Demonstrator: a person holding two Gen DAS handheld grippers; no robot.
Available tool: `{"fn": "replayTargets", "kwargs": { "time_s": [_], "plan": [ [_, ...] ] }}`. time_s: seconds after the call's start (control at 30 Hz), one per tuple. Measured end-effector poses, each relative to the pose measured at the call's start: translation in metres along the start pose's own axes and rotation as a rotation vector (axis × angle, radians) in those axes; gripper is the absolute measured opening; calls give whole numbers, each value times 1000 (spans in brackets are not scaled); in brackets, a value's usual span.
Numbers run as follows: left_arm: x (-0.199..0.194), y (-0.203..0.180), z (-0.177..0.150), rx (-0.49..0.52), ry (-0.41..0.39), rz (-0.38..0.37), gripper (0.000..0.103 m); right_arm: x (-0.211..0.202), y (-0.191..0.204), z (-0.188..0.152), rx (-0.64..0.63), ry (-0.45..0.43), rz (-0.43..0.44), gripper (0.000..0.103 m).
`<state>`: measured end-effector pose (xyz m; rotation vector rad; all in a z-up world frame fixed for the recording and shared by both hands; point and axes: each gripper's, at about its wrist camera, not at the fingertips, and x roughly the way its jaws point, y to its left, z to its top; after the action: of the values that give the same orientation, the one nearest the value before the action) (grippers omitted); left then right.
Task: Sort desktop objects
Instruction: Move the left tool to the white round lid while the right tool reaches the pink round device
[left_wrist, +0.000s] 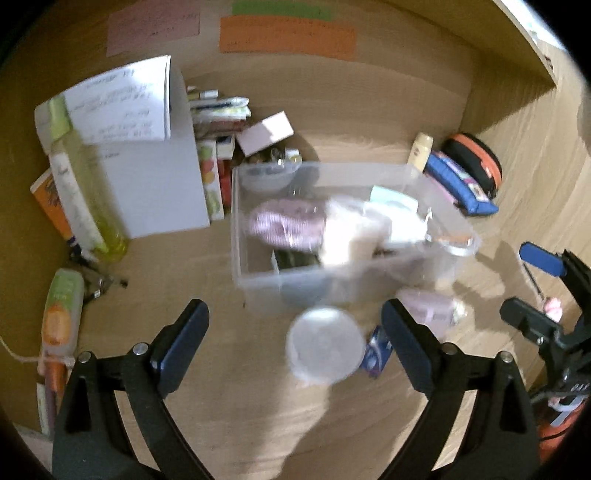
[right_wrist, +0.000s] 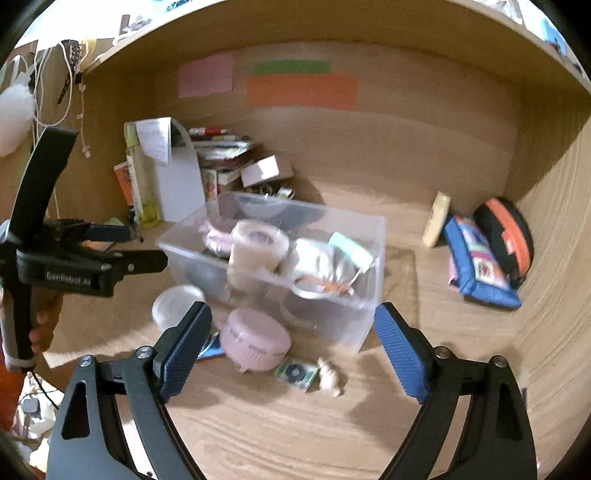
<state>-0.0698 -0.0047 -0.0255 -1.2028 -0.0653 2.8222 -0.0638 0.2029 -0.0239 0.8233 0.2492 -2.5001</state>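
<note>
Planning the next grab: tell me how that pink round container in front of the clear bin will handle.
The pink round container looks like rigid plastic, so probably stiff and light. Its low, wide shape suggests it won't tip easily. Its smooth curved wall might slip between the tongs.

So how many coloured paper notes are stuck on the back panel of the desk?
3: a pink note on the left, a green strip to its right, and a wider orange note directly under the green one. None looks hidden.
</note>
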Motion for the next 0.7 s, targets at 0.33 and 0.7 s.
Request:
{"fn": "replayTargets", "kwargs": {
  "time_s": [0.33,0.7],
  "plan": [
    [31,-9,-39,18,85,-18,95,30,5,-27,75,117,93,88],
    [60,-9,-39,-21,182,-45,85,62,8,-20,99,197,144,84]
  ]
}}
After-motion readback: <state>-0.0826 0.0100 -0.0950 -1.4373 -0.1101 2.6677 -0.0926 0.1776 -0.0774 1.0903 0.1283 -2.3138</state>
